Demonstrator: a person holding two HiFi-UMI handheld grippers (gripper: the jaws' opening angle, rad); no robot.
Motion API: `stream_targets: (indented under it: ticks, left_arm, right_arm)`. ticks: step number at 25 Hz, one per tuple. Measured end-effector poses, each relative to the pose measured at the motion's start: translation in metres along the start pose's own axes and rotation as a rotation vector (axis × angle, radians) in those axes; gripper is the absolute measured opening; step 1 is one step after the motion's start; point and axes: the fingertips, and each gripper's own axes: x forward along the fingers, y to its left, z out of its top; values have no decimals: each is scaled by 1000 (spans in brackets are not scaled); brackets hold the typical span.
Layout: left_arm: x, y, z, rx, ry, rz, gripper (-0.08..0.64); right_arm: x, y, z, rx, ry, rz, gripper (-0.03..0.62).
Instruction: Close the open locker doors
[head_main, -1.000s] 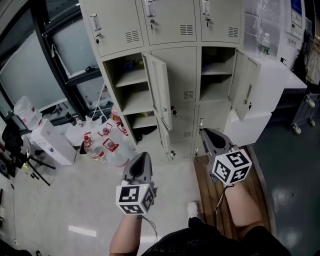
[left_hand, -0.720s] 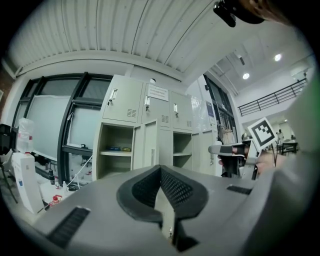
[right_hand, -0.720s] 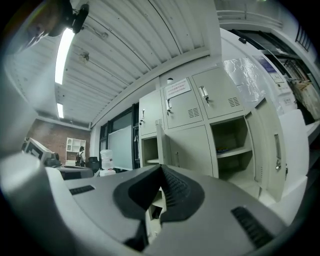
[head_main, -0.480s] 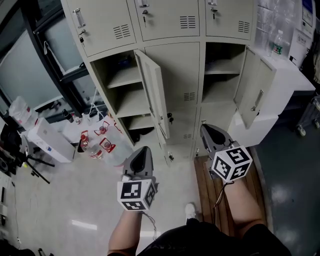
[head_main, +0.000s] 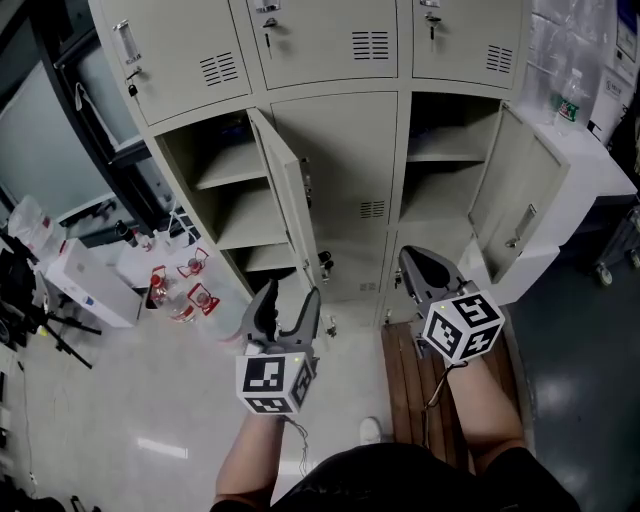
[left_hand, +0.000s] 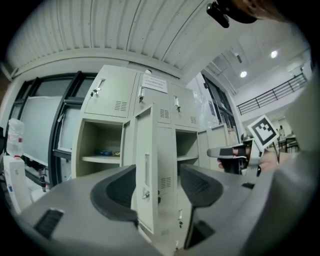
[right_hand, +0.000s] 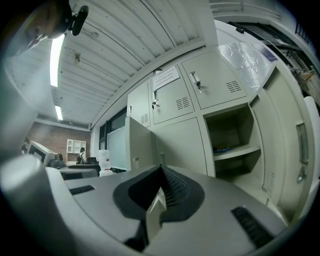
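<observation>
The beige lockers (head_main: 345, 180) stand ahead with two doors open. The left open door (head_main: 287, 205) swings out toward me, and the right open door (head_main: 515, 215) hangs out at the right. My left gripper (head_main: 288, 300) is just short of the left door's lower edge. Its jaws have just been opening and nothing is between them. In the left gripper view that door (left_hand: 146, 170) shows ahead through the gap of the left gripper (left_hand: 157, 186). My right gripper (head_main: 418, 266) is shut and empty before the closed middle lockers. The right gripper (right_hand: 162, 187) sees the right door (right_hand: 295, 150).
Several water bottles (head_main: 175, 290) and a white box (head_main: 85, 285) stand on the floor at the left. A wooden board (head_main: 405, 370) lies by my right leg. A white counter (head_main: 585, 165) with a bottle adjoins the right door. A dark window frame (head_main: 75, 110) runs along the left.
Both grippers have come closer to the lockers, which now fill more of the head view. The left gripper's jaws, shut before, now stand apart. The right gripper stays shut.
</observation>
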Motion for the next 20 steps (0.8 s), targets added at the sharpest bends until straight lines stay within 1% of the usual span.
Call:
stream_targets:
  ticks: [1,4,9,14,20]
  left_arm:
    - [6,1,2,10,-16,12,272]
    - [22,4,4,16,-35,44,299]
    - [44,7,4,19,-34,80,333]
    - [61,6,8,20,-36,99,339]
    - [76,6,4,22,-22,113,341]
  right_arm:
    - [4,-5,0,0,1,1,0]
    - [12,-17,1,-2,2,7,0]
    - [21,-31,3,-13,4,24,0]
    - [30,-43,7,-17,-1,41,0]
    - [37,-55,5,-11,-3,56,0]
